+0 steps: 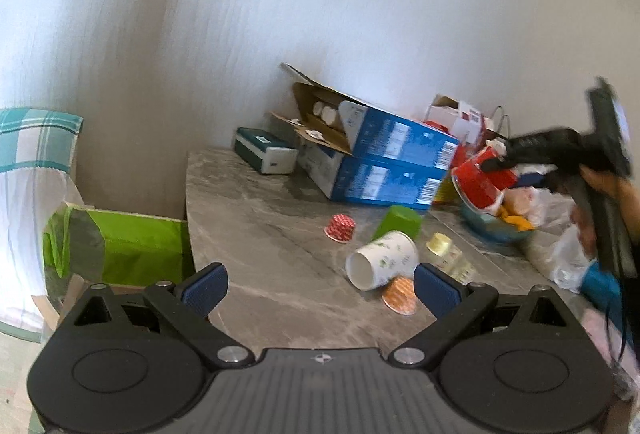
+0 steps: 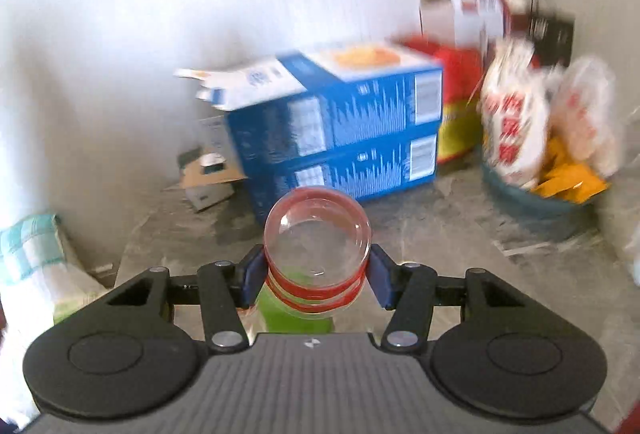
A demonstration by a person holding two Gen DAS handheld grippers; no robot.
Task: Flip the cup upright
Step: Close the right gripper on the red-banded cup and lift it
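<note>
My right gripper (image 2: 317,276) is shut on a clear glass cup with red stripes (image 2: 317,252), held in the air above the table with its round end toward the camera. In the left wrist view the same gripper (image 1: 496,163) holds the cup (image 1: 478,183) tilted at the right, above a blue bowl. My left gripper (image 1: 318,288) is open and empty above the grey marble table (image 1: 256,234). On the table lie a white paper cup (image 1: 382,260) on its side, a green cup (image 1: 398,224) upside down, and small red (image 1: 340,228), orange (image 1: 399,296) and yellow (image 1: 439,244) cups.
Two stacked blue boxes (image 1: 384,161) and a teal box (image 1: 266,149) stand at the wall. A blue bowl (image 2: 536,201) with snack bags sits at the right, with plastic bags (image 1: 560,258) beside it. A green bag (image 1: 120,250) stands left of the table.
</note>
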